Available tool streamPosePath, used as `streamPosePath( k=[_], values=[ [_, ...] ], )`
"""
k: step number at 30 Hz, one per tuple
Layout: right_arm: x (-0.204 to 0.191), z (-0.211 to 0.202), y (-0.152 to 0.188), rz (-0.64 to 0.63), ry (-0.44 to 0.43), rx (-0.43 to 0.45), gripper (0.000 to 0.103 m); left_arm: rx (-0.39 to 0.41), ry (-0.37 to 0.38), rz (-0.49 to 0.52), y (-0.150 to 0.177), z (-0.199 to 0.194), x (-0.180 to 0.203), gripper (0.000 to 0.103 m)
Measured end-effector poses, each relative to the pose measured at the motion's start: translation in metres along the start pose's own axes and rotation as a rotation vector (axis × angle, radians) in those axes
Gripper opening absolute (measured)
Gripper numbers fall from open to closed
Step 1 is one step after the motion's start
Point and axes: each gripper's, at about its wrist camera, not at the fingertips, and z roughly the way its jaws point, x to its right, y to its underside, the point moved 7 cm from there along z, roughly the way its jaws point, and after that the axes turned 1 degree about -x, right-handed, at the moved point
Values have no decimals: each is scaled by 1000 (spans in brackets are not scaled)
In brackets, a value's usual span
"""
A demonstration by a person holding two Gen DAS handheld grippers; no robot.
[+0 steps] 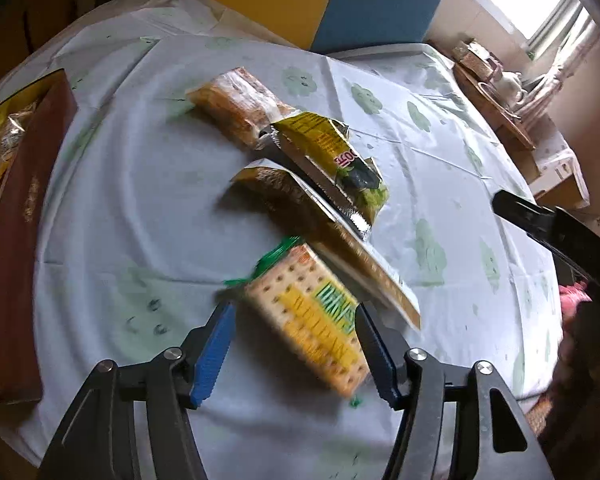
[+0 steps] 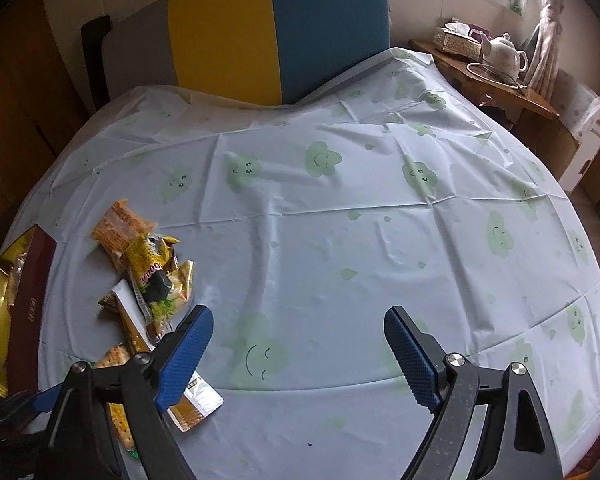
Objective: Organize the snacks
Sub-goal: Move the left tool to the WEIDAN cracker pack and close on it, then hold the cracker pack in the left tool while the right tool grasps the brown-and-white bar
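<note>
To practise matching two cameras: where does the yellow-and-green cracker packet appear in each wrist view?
Left wrist: cracker packet low centre, between the open left gripper fingers.
Right wrist: bottom left, mostly hidden behind the gripper.
Shared landmark: dark red box at left.

- Cracker packet (image 1: 312, 320): clear wrap with a yellow label in green lettering and green crimped ends, showing pale dotted crackers; it lies flat and slanted on the tablecloth, nearest of the pile
- Long brown and gold packet (image 1: 332, 248): lies flat just behind the crackers, partly under the seaweed pack
- Yellow seaweed pack (image 1: 332, 160): crumpled, silver-edged, resting on top of the others
- Orange wafer packet (image 1: 240, 100): clear wrap, farthest, its near end under the yellow pack
- Maroon box (image 1: 16, 248): gold-lined, open, standing apart at the table's edge with wrapped snacks inside
</note>
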Motion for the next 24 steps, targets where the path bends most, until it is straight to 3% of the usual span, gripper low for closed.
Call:
streamPosePath(
  k=[3, 8, 11, 12, 15, 20, 24],
  values=[
    [0, -2, -2, 6, 2, 7, 88, -5, -31, -4, -3, 9, 7, 72],
    [0, -3, -5, 13, -19, 12, 88, 20, -120, 57, -9, 25, 14, 73],
    [-2, -1, -4, 10, -31, 4, 88, 39, -109, 108, -6, 22, 14, 69],
    [-3, 0, -3, 5, -31, -4, 88, 42, -103, 124, -5, 19, 12, 61],
    [-5, 0, -2, 1, -40, -11, 88, 57, -72, 180, 3, 9, -1, 55],
    [-12, 6, 5, -35, -39, -43, 88, 120, -78, 247, 24, -14, -34, 54],
    [-24, 16, 16, -65, -94, -109, 88, 163, -68, 270, 36, -26, -53, 54]
  ],
)
